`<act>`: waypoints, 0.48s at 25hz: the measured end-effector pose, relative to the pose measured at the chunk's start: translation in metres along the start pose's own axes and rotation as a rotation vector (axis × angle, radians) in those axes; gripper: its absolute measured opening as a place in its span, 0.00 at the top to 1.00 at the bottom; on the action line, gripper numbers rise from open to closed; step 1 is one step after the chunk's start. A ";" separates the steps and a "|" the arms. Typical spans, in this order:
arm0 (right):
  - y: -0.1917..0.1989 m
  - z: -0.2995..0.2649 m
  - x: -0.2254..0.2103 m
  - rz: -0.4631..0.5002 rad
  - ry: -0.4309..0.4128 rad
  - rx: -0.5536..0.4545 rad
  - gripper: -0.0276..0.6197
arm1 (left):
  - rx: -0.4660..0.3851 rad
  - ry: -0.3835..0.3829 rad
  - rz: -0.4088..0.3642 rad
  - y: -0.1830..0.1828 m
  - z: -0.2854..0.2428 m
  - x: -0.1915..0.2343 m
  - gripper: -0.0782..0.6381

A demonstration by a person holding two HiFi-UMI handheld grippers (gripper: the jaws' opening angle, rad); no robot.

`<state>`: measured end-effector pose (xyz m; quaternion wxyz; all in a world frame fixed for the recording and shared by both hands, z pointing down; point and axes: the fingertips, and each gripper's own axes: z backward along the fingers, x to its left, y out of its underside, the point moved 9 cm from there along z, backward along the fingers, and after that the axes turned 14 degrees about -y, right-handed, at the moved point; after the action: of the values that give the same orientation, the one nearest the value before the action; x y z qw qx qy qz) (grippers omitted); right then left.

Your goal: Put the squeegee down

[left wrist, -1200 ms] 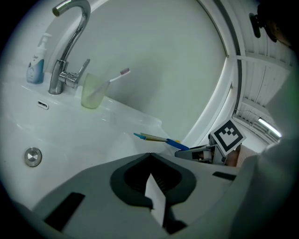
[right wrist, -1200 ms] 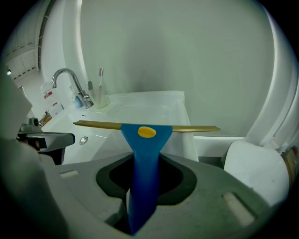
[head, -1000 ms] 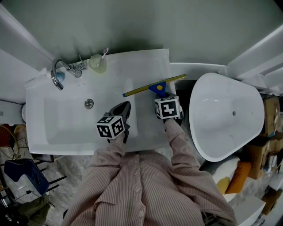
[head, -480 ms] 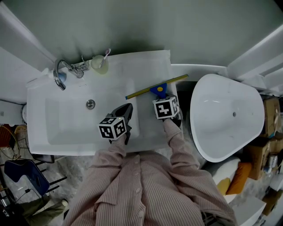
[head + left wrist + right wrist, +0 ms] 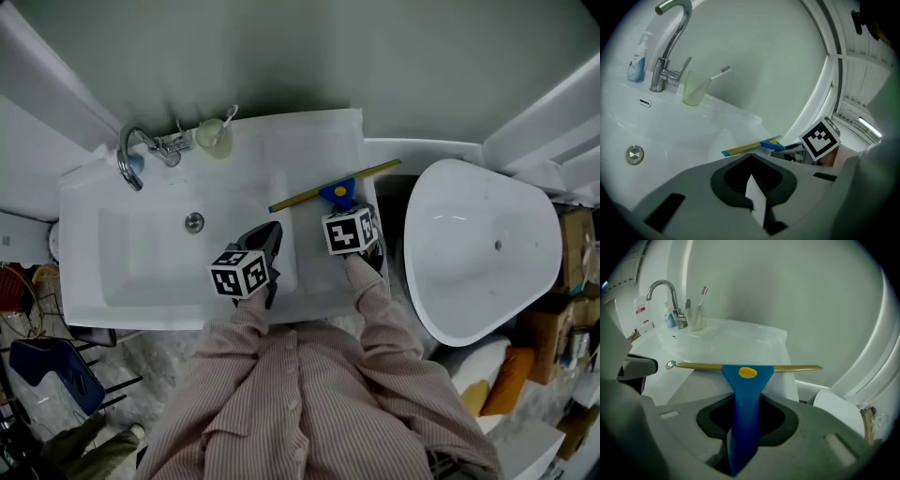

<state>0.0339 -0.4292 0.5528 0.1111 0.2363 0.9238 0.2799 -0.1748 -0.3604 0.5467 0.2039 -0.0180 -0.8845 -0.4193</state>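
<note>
The squeegee [image 5: 336, 193] has a blue handle and a long brass-coloured blade. It is over the right end of the white counter [image 5: 319, 141], with the blade running across, away from me. My right gripper [image 5: 343, 208] is shut on the blue handle [image 5: 746, 394], which stands up between its jaws. Whether the blade [image 5: 797, 367] rests on the counter I cannot tell. My left gripper [image 5: 266, 232] hovers over the basin's right edge with its jaws closed on nothing. In the left gripper view, the squeegee [image 5: 749, 148] lies just beyond the left gripper [image 5: 751, 162].
The sink basin [image 5: 141, 258] with its drain [image 5: 194, 222] fills the left of the counter. A faucet [image 5: 131, 155] and a cup with a toothbrush [image 5: 214, 139] stand at the back. A white bathtub [image 5: 478, 244] is close on the right. A soap bottle [image 5: 635, 61] stands by the faucet.
My right gripper has rolled a little with the squeegee in it. The left gripper has not moved.
</note>
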 end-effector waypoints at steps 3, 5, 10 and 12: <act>-0.001 0.001 0.001 0.003 -0.010 -0.003 0.78 | -0.004 0.001 -0.003 0.000 0.002 -0.002 0.89; -0.002 0.003 0.002 0.001 -0.011 -0.017 0.77 | -0.004 0.001 -0.009 0.000 0.003 -0.003 0.89; 0.000 0.004 0.001 -0.003 0.009 -0.030 0.75 | -0.005 0.002 -0.017 0.003 0.007 -0.007 0.89; 0.001 0.006 0.002 -0.010 -0.002 -0.043 0.72 | -0.008 0.002 -0.018 0.004 0.010 -0.009 0.89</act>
<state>0.0347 -0.4248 0.5488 0.1185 0.2295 0.9186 0.2990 -0.1695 -0.3495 0.5408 0.2009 -0.0104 -0.8827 -0.4247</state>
